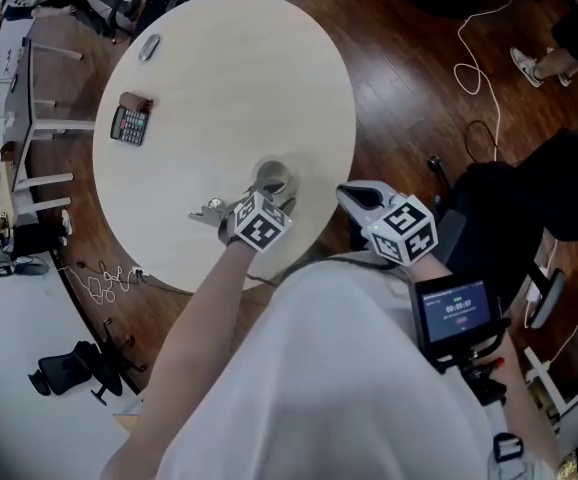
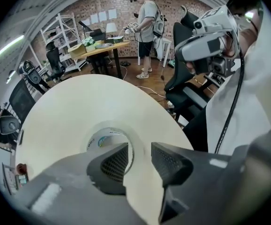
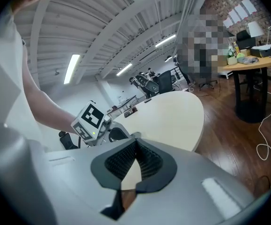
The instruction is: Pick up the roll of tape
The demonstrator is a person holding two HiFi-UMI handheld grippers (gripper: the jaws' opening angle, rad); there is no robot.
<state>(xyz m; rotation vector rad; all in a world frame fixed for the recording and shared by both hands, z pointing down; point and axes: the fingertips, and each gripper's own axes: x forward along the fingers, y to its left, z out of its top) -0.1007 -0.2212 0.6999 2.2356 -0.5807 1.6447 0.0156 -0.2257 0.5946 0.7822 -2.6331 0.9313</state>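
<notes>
The roll of tape [image 1: 272, 179] lies flat on the round pale table [image 1: 219, 78], near its front edge. In the left gripper view the roll [image 2: 98, 138] is a pale ring with a printed core. My left gripper [image 2: 140, 150] points steeply down at it and is open. One jaw hangs over the ring's hole, the other outside it, so they straddle the near wall without pressing on it. In the head view the left gripper [image 1: 274, 198] sits just behind the roll. My right gripper [image 1: 347, 194] hovers off the table's edge, shut and empty [image 3: 135, 149].
A calculator-like device [image 1: 130, 124] and a small grey object [image 1: 149, 47] lie at the table's far left. A small metal item [image 1: 209, 211] rests left of the left gripper. A black chair [image 1: 489, 198] and floor cables [image 1: 474, 68] are to the right.
</notes>
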